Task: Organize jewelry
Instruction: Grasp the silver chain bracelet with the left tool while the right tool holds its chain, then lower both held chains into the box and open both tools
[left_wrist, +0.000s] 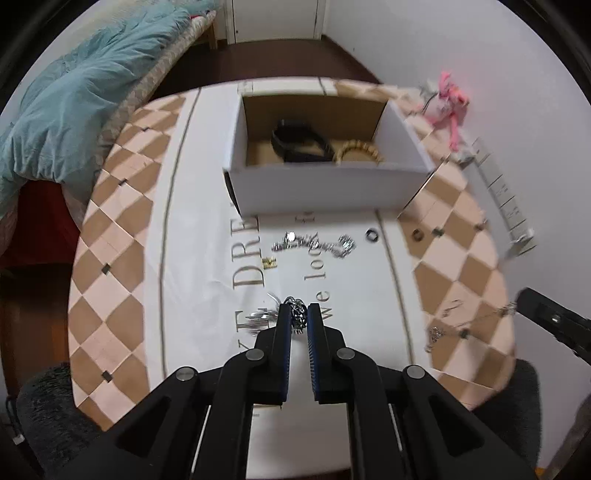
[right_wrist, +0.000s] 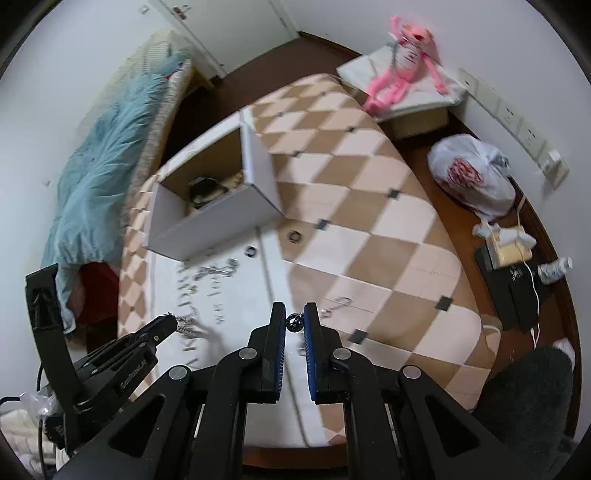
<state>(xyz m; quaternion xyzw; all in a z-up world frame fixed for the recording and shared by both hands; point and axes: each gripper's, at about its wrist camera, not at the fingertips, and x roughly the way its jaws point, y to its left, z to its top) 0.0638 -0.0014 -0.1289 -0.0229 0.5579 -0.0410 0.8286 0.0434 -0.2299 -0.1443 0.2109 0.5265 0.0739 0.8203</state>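
We see left gripper (left_wrist: 299, 314) clenched on silver chain-link piece (left_wrist: 297, 314) over white centre of checkered tablecloth (left_wrist: 110, 266). Right gripper (right_wrist: 294, 322) pinches dark bead on thin chain (right_wrist: 294, 322). White open cardboard box (left_wrist: 325, 188) near cloth's far edge holds black band (left_wrist: 299, 142) and gold beaded bracelet (left_wrist: 360, 149).

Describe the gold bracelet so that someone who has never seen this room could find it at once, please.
On the table with the checkered cloth stands an open white cardboard box. Look inside it, at its right side: the gold bracelet lies on the brown floor of the box. Its neighbour is a black band; the bracelet is the only golden, beaded ring there.
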